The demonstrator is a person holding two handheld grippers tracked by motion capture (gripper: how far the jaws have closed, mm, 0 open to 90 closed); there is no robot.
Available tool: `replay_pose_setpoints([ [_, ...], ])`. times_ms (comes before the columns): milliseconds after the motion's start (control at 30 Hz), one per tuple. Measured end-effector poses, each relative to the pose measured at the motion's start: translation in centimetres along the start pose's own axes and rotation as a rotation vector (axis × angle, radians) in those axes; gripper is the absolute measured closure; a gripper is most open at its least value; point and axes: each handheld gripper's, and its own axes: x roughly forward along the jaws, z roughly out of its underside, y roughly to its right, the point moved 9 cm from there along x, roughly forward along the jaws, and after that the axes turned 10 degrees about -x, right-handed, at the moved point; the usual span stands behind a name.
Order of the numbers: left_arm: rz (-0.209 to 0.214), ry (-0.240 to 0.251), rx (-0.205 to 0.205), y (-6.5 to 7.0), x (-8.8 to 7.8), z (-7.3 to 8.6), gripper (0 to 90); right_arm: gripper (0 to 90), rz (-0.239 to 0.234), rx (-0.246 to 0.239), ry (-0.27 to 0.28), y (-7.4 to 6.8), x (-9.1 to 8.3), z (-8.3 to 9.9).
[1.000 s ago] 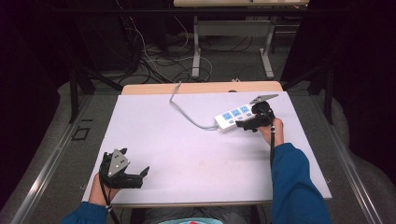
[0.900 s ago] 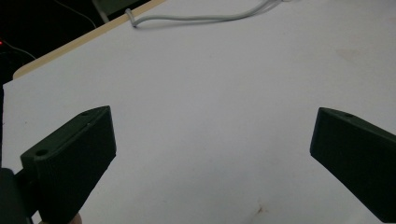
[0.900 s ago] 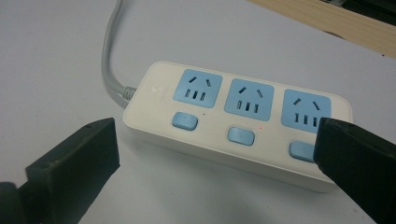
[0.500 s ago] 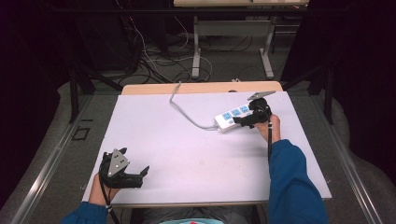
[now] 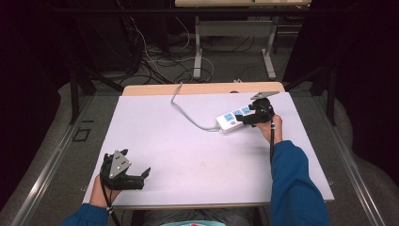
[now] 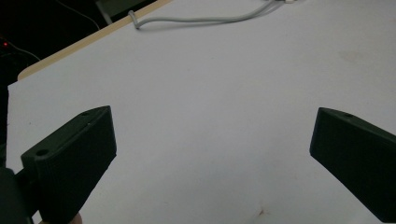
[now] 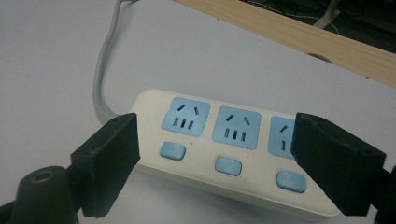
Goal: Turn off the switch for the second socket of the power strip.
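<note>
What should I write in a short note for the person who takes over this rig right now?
Left gripper: open, holding nothing, near the table's front left corner.
Right gripper: at the power strip, jaws have just been closing a little, one on each side of it, not yet pressing it.
Power strip: lies flat at the far right; its grey cable runs off the far edge.
Done: right gripper is lined up over the strip.
Left: probably close on the strip and go on.

Left gripper (image 5: 141, 175) rests low, jaws spread wide; right gripper (image 5: 244, 118), arm outstretched, has jaws just closing in, not yet gripping.
</note>
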Motion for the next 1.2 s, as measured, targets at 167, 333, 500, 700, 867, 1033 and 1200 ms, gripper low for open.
replay_pose_setpoints([
  [167, 0.003, -0.001, -0.006, 0.1, 0.1, 0.1, 0.4, 36.4, 0.009, 0.017, -0.013, 0.1, 0.2, 0.3],
  [333, 0.001, 0.0, -0.008, 0.1, 0.0, 0.0, 0.4, 69.1, 0.021, 0.016, -0.017, 0.3, 0.4, 0.4],
  [500, 0.002, -0.005, -0.006, 0.0, 0.0, 0.1, 0.4, 89.2, 0.031, 0.033, -0.015, 0.5, 0.5, 0.6],
  [700, 0.003, -0.005, 0.0, 0.2, 0.0, 0.1, 0.4, 90.0, 0.061, 0.043, -0.007, 0.6, 0.6, 0.5],
  [867, 0.003, -0.005, -0.004, 0.1, 0.0, 0.1, 0.4, 90.0, 0.061, 0.037, -0.031, 0.5, 1.2, 0.8],
  [1033, 0.0, -0.003, 0.001, 0.1, 0.0, 0.0, 0.4, 90.0, 0.071, 0.019, -0.052, 0.5, 1.7, 1.2],
  [1200, 0.002, -0.006, -0.004, 0.1, 0.0, 0.1, 0.4, 90.0, 0.075, 0.007, -0.086, 0.4, 2.0, 1.6],
])
